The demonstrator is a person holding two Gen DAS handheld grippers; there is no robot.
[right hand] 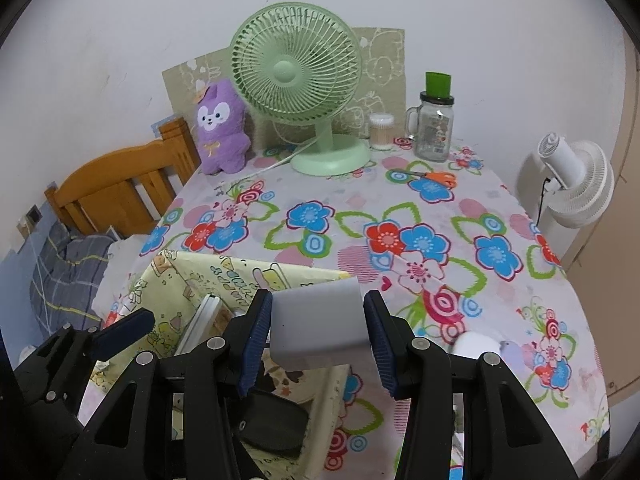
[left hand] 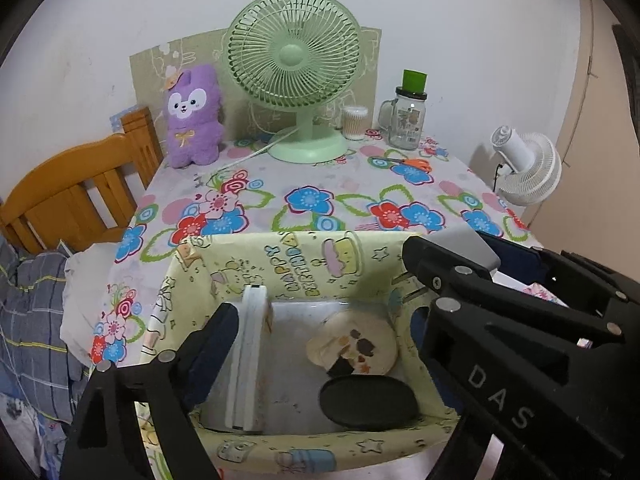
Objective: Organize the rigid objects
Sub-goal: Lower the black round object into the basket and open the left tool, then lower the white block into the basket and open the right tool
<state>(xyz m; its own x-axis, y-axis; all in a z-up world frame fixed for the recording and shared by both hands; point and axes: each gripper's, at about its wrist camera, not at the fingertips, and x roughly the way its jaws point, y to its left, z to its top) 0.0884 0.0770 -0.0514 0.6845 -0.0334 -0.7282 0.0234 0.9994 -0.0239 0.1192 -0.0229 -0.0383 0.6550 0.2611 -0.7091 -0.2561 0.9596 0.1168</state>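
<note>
A yellow cartoon-print fabric box (left hand: pixel 280 258) stands at the table's near edge; it also shows in the right wrist view (right hand: pixel 188 280). Inside lie a white slab (left hand: pixel 250 356) on edge, a round cream compact (left hand: pixel 354 342) and a black oval case (left hand: pixel 368 402). My right gripper (right hand: pixel 318 330) is shut on a white block (right hand: pixel 318 320), held above the box's right rim; the block's corner shows in the left wrist view (left hand: pixel 464 240). My left gripper (left hand: pixel 320 312) is open over the box, one finger (left hand: pixel 212 352) beside the slab.
On the floral tablecloth (right hand: pixel 400 240) stand a green desk fan (right hand: pixel 298 80), a purple plush toy (right hand: pixel 220 128), a cotton-swab jar (right hand: pixel 380 126) and a glass mug jar (right hand: pixel 434 124). Orange scissors (right hand: pixel 434 178) lie near the back. A white object (right hand: pixel 476 344) lies at right. A wooden bed frame (right hand: pixel 116 184) is left, a white fan (right hand: pixel 576 184) right.
</note>
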